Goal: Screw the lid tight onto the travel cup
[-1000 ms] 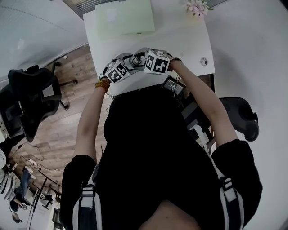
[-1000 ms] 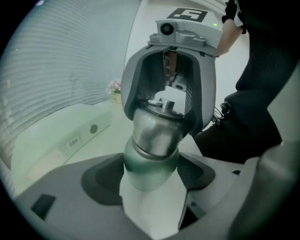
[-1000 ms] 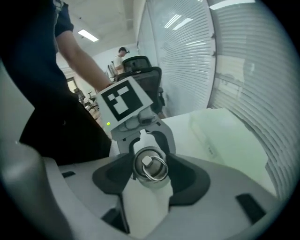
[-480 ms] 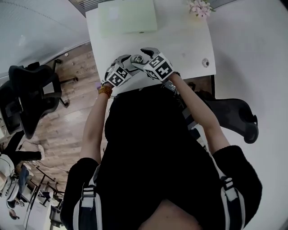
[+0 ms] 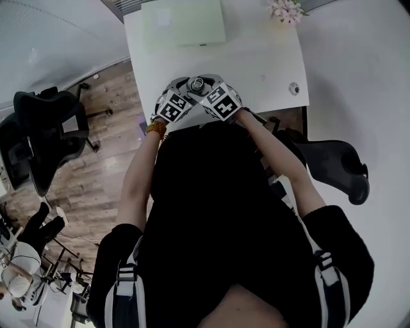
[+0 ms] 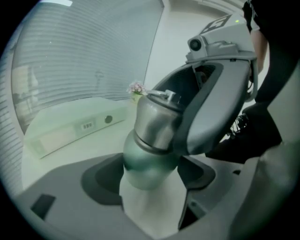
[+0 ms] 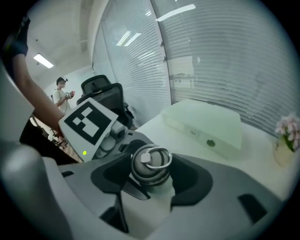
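Head view: your arms reach forward and the two grippers meet at the near edge of the table (image 5: 269, 61), with the cup (image 5: 198, 84) upright between them. The left gripper (image 5: 186, 88) is clamped on the cup's green body. In the left gripper view both pads (image 6: 105, 180) press its sides and hold it steady.

The right gripper (image 5: 211, 88) comes in from the other side and takes the lid (image 7: 150, 165). In the right gripper view the steel cap with its ring sits square between the jaws. They've just been closing, and the pads look to be on it now.

So the lid's already on the cup and sitting straight, with no gap at the joint that I can see. Whether it's tight, the pictures can't say. My read is that you're mid-screw with a fresh bite taken. What's left is another twist or two until it stops, then let go.

Half a second ago the right gripper's marker cube (image 5: 223, 102) stood tipped up and off to the right. Now it has rolled back level with the left one's, the pair forming a neat V round the cup. The left gripper hasn't shifted.

Beyond, the pale green box (image 5: 183, 22) and the flowers (image 5: 284, 11) sit at the table's far edge, well apart from the work.
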